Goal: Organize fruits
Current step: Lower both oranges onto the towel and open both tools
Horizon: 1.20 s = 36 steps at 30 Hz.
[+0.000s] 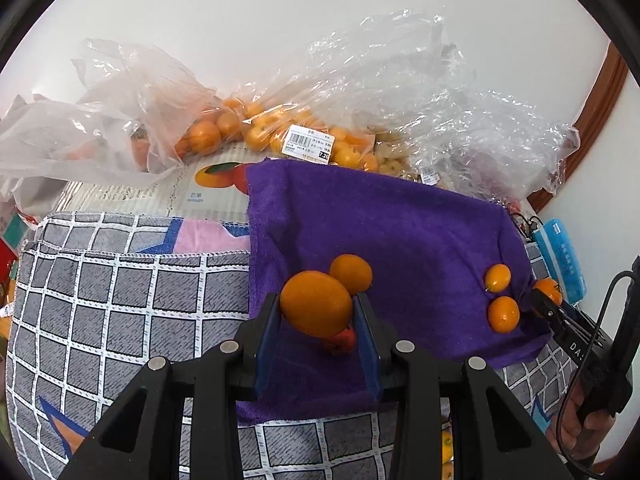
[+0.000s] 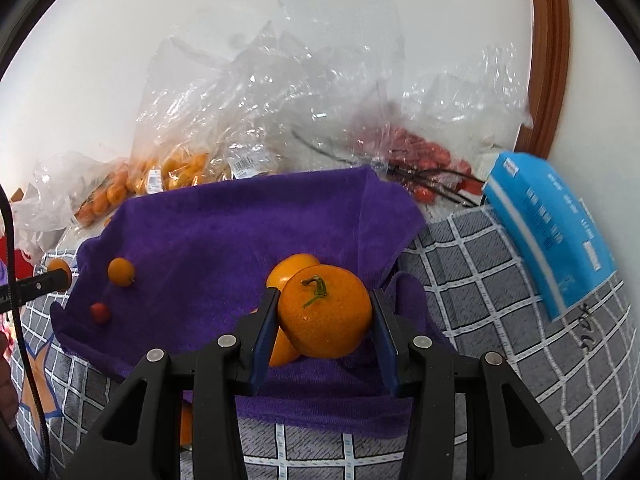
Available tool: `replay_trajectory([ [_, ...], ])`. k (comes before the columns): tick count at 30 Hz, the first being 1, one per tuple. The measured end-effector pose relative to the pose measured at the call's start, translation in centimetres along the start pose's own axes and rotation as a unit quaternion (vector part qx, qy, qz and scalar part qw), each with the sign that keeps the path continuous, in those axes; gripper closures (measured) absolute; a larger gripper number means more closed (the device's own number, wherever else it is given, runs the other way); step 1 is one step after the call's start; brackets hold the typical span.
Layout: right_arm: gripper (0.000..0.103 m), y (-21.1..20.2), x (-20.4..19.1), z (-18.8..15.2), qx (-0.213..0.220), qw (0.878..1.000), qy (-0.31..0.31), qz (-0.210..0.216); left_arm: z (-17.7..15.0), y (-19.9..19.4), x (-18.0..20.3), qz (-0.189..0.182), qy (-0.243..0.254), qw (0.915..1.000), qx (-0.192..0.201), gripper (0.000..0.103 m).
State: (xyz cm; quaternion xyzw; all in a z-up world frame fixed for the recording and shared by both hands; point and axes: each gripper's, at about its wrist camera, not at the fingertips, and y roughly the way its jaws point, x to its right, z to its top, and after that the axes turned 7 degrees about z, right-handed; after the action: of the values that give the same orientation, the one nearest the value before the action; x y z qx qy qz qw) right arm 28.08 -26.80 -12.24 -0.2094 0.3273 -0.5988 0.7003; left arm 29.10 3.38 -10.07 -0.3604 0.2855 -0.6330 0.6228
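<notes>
Beside a white wall [image 1: 280,20], purple towel [image 1: 380,220] overlaps checked cloth [image 1: 120,300].

Fuzzy purple cloth [image 1: 400,216], crinkly glossy plastic bags [image 1: 400,80], matt-skinned oranges [image 2: 324,316]

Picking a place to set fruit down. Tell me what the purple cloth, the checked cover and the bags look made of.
Purple cloth: soft, matte terry or microfibre, going by its fuzzy pile.
Checked cover: woven, flat-finish fabric, probably a towel; stitched edging shows.
Bags: thin clear plastic film, glossy and crinkled, with fruit visible through them.
</notes>
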Motion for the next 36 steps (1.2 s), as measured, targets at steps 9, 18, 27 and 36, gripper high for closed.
replay_trajectory([
  [9, 0.059, 1.8, 0.1, 0.5, -0.005, 1.0, -0.004, -0.001, 0.2, 1.7, 1.0, 0.011, -0.002, 0.9999, -0.013, 0.068],
  [18, 0.059, 2.7, -0.4, 0.1, -0.007, 1.0, -0.022, -0.008, 0.1, 3.2, 1.3, 0.017, -0.001, 0.9994, -0.03, 0.068],
  [27, 0.059, 2.7, -0.3, 0.1, -0.007, 1.0, -0.025, -0.014, 0.1, 3.4, 1.4, 0.015, 0.002, 0.9994, -0.031, 0.068],
  [36, 0.049, 1.9, -0.6, 0.1, -0.007, 0.999, -0.031, -0.02, -0.1, 3.3, 1.7, 0.008, 0.0, 0.9993, -0.038, 0.068],
])
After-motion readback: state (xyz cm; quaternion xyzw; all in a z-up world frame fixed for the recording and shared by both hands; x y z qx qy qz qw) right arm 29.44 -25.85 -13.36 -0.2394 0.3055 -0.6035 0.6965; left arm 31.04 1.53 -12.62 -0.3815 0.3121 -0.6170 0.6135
